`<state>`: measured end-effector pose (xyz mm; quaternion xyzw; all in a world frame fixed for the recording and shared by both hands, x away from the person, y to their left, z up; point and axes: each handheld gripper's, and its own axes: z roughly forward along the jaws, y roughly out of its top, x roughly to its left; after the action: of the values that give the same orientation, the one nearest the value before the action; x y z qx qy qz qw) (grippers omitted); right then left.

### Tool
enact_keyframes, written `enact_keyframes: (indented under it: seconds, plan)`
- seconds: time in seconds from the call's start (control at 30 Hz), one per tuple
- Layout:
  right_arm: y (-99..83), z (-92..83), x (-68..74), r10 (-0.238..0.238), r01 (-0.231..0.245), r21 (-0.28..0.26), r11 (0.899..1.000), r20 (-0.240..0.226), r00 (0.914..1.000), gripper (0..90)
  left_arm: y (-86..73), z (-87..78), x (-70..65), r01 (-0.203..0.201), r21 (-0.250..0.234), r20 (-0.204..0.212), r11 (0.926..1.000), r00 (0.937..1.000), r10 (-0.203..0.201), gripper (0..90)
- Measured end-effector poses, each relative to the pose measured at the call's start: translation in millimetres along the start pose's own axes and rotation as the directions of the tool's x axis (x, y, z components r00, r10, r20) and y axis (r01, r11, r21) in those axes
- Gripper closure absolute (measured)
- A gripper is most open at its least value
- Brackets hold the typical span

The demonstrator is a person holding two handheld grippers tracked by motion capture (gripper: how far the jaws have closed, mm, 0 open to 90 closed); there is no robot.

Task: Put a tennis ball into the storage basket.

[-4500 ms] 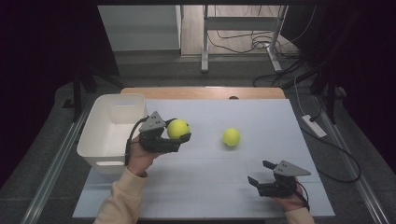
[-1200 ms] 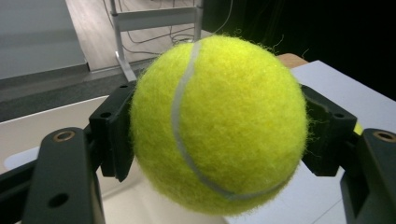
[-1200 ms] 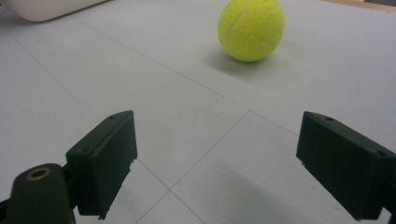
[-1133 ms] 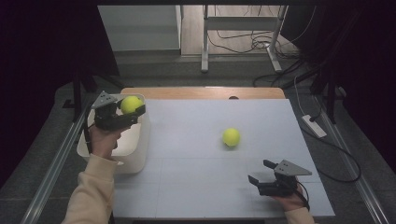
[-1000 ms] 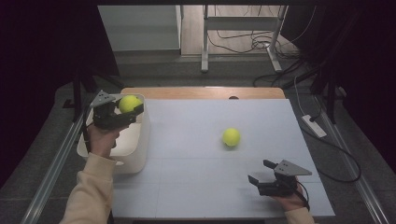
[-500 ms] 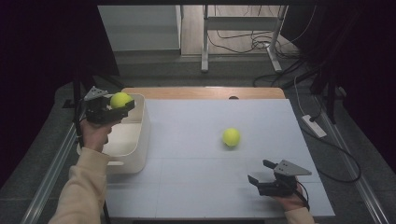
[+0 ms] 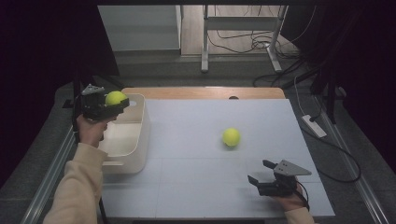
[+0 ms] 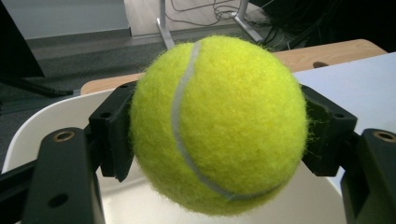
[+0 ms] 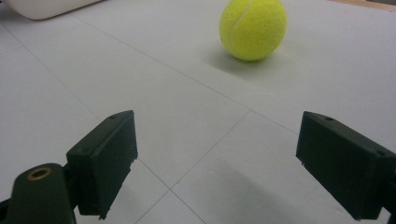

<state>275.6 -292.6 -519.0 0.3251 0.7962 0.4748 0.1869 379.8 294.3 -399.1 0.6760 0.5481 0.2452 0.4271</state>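
Observation:
My left gripper (image 7: 112, 103) is shut on a yellow tennis ball (image 7: 115, 98) and holds it above the far left part of the white bin (image 7: 135, 144). In the left gripper view the held ball (image 8: 217, 123) sits pinched between both black pads, with the bin's rim (image 8: 28, 128) below it. A second tennis ball (image 7: 231, 137) lies on the white table right of centre; it appears in the right gripper view as a ball (image 9: 252, 28) ahead. My right gripper (image 7: 260, 171) rests near the table's front right, open, with nothing between its fingers (image 9: 106, 158).
The white bin stands along the table's left edge. A wooden strip (image 7: 205, 92) runs along the table's far edge. Cables and a power strip (image 7: 314, 126) lie on the floor to the right, and metal frame legs (image 7: 204, 42) stand beyond the table.
My left gripper has carried the ball leftward and a little lower, from over the bin's right wall to over its far left part. The right gripper and the lying ball have not moved.

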Motion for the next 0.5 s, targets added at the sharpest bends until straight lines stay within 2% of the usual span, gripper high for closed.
enact_keyframes:
  seconds: [0.3, 0.5]
  plan:
    - [-0.2, 0.2, 0.2, -0.001, 0.001, 0.004, 1.0, -0.003, 1.0, 12.4, -3.3, 8.0, 9.3, 0.006, 0.07, -0.032, 0.9975, 0.9995, -0.003, 26.2]
    - [-0.3, 0.5, 0.4, 0.0, 0.0, 0.005, 1.0, -0.004, 1.0, 12.4, -5.5, 9.8, 13.0, 0.012, 0.099, -0.039, 0.9951, 0.9992, -0.008, 26.2]
